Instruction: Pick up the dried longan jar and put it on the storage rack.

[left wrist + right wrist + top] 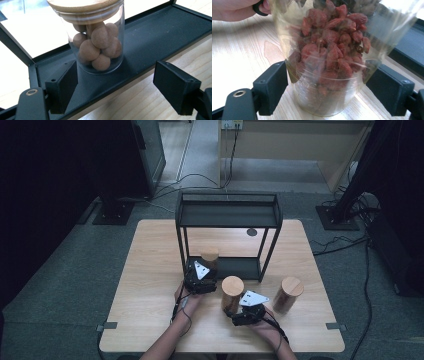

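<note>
A glass jar of brown balls [97,47] with a wooden lid stands on the lower black shelf [160,37]; in the high view this jar [210,256] is at the shelf's left end. My left gripper [115,75] is open just in front of it, one jaw close to the glass, nothing held. In the high view my left gripper [204,268] is at the rack's front edge. A jar of red dried berries [329,57] sits between the jaws of my right gripper [329,75], which press on both sides. From above, that jar [232,291] stands on the table by my right gripper [231,307].
A black two-tier rack [227,215] stands mid-table on the wooden table [150,270]. A third lidded jar [289,294] stands to the right of the berry jar. The person's left hand [232,10] is near the berry jar. Cables lie on the floor behind.
</note>
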A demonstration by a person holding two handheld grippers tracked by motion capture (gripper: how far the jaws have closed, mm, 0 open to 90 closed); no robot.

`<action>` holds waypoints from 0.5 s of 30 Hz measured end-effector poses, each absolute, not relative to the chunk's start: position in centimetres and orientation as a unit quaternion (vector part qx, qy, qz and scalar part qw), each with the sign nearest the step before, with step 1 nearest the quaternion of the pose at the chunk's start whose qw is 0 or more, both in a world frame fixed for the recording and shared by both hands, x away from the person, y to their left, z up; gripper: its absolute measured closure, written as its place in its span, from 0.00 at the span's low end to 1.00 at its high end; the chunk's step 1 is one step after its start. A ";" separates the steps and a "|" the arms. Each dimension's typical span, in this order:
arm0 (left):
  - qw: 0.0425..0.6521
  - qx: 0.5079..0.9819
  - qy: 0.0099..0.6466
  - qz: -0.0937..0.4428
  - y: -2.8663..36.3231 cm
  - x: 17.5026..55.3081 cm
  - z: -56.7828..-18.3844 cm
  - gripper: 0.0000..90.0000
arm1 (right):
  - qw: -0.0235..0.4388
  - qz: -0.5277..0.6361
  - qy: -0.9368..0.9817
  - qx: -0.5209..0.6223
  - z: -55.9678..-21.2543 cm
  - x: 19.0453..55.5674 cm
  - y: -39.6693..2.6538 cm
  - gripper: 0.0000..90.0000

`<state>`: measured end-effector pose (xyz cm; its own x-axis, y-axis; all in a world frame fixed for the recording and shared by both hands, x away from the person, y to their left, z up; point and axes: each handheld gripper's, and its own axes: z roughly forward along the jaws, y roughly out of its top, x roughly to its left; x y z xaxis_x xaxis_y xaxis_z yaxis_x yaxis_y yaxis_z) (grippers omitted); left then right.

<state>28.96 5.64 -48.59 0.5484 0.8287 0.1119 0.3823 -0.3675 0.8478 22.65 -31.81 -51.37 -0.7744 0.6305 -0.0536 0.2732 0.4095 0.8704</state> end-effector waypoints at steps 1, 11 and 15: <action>0.407 0.780 0.387 0.275 5.7 28.9 -48.6 0.22 | 0.191 0.468 0.817 0.276 -51.4 22.6 -31.8 0.20; 0.415 0.784 0.376 0.268 6.7 28.6 -49.2 0.22 | 0.191 0.468 0.817 0.277 -51.4 22.6 -31.8 0.20; 0.418 0.785 0.376 0.263 7.1 28.6 -49.5 0.22 | 0.192 0.468 0.817 0.277 -51.4 22.6 -31.8 0.20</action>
<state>28.61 7.13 -49.51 0.5800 0.8087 0.0982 0.3700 -0.3688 0.8527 22.63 -31.81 -51.38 -0.7733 0.6317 -0.0541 0.2728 0.4086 0.8710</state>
